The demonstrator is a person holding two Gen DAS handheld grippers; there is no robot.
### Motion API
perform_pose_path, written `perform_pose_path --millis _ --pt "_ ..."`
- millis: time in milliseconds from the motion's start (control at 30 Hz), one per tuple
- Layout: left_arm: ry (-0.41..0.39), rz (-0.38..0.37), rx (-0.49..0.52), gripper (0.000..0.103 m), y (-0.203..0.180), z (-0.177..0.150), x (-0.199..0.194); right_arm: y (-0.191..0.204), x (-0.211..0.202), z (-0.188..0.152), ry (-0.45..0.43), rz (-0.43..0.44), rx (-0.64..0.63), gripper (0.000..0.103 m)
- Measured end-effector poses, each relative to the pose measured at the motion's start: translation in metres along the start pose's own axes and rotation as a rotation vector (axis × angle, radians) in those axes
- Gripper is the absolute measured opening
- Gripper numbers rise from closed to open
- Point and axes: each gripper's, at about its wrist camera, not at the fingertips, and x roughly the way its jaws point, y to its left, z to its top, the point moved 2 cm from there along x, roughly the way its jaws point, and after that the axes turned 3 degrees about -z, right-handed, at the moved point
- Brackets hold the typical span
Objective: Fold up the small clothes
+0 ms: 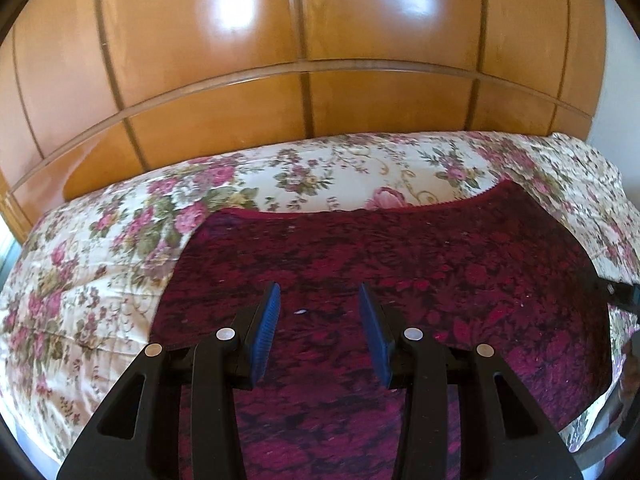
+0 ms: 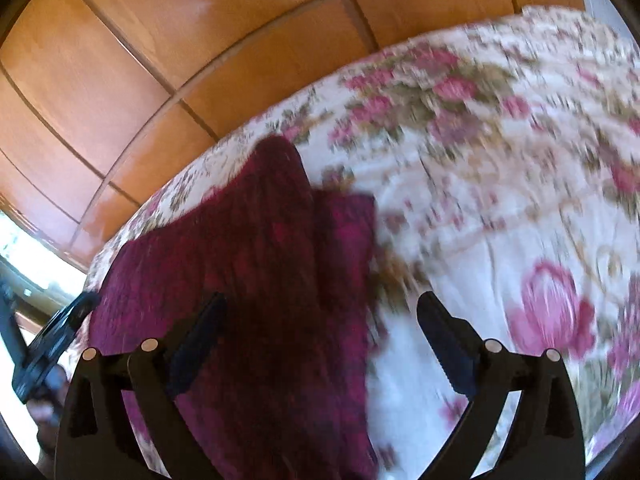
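Left gripper [image 1: 319, 304] is hovering half-open, grasping nothing, over the dark crimson floral-textured garment [image 1: 400, 280] lying mid floral bedspread [image 1: 100, 260]; right gripper [image 2: 322, 316] is gaping wide, empty, at its folded right edge. Risk: layers slipping, fold springing undone.

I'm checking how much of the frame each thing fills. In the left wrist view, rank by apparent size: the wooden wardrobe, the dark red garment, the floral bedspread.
1. wooden wardrobe
2. dark red garment, though nearness to the camera enlarges it
3. floral bedspread, partly covered, so close to the garment
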Motion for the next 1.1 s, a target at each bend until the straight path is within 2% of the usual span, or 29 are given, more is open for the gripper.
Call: perform_pose_path --millis 100,233,567,667,733,833,867,900,967,1100 --pt "0.017 -0.017 0.016 0.04 -0.01 0.0 0.009 -0.011 -0.005 -0.018 0.056 0.048 0.022 0.099" --pt "0.033 -0.03 0.031 0.04 -0.021 -0.002 0.019 -0.017 -0.006 -0.036 0.089 0.096 0.053 0.1" --pt "0.043 -0.031 0.03 0.04 -0.028 -0.008 0.035 -0.008 0.0 -0.045 0.124 0.207 0.061 0.1" --pt "0.042 -0.048 0.016 0.04 -0.026 -0.01 0.038 0.005 0.006 -0.048 0.143 0.207 0.015 0.09" --pt "0.04 -0.087 -0.014 0.04 -0.019 -0.009 0.035 0.011 0.006 -0.05 0.138 0.185 -0.005 0.089" --pt "0.032 -0.185 -0.09 0.04 -0.002 -0.008 0.021 0.01 0.011 -0.046 0.136 0.17 0.008 0.08" --pt "0.021 -0.21 -0.113 0.04 0.007 -0.008 0.013 0.009 0.01 -0.046 0.133 0.165 0.01 0.075" --pt "0.011 -0.222 -0.118 0.04 0.013 -0.009 0.008 0.01 0.01 -0.046 0.132 0.164 0.007 0.065" --pt "0.012 -0.229 -0.124 0.04 0.02 -0.013 0.004 0.016 0.007 -0.046 0.131 0.172 0.0 0.055" --pt "0.085 -0.262 -0.168 0.036 0.034 -0.026 0.02 0.033 -0.004 -0.041 0.107 0.189 -0.02 0.039"
